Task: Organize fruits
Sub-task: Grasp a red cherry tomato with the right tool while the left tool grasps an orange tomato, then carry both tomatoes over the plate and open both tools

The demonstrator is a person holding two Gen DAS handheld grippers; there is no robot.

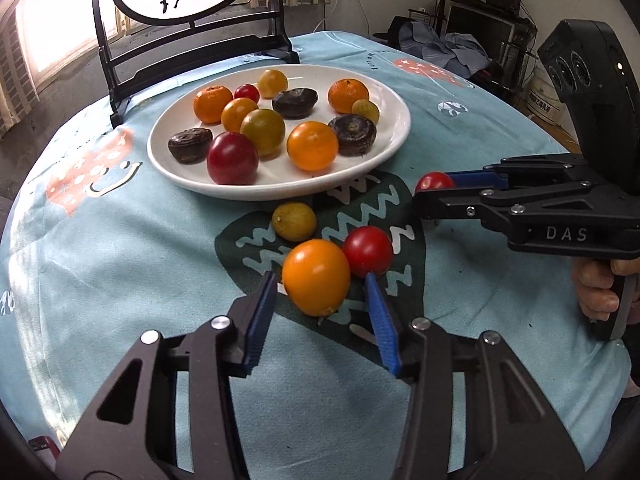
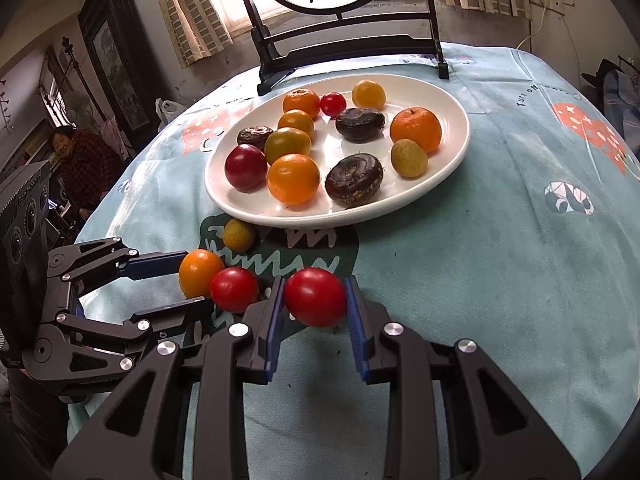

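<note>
Two hand-held grippers are working over a round table draped in a pale blue printed cloth [image 1: 120,240], where fruit is being gathered.

The right gripper [image 2: 315,285] is clamping a red tomato [image 2: 316,296] squarely between its blue pads, both of which are pressing on its sides. A person's hand [image 1: 596,292] is gripping the handle of this tool.

The left gripper [image 1: 320,280] is standing with its jaws apart around an orange tomato [image 1: 316,276]. The fruit is sitting between the fingertips on the cloth, and a sliver of space is showing between it and the right-hand pad, so no grip is evident. A second red tomato [image 1: 368,256] is lying just ahead of that right fingertip, touching the orange tomato. A yellow-green fruit [image 1: 294,221] is resting a little farther ahead of the left gripper, near the front rim of the plate.

The white plate [image 1: 396,136] is sitting well ahead of both grippers and is already holding a mix of fruit: orange mandarins, orange and yellowish tomatoes, a large dark red one at the near left, a small red one toward the back, and three dark brown, flattened ones. Beyond the plate, at the far side of the table, a black wooden stand [image 1: 192,52] is holding up a round painted panel showing red fruit on a branch.
</note>
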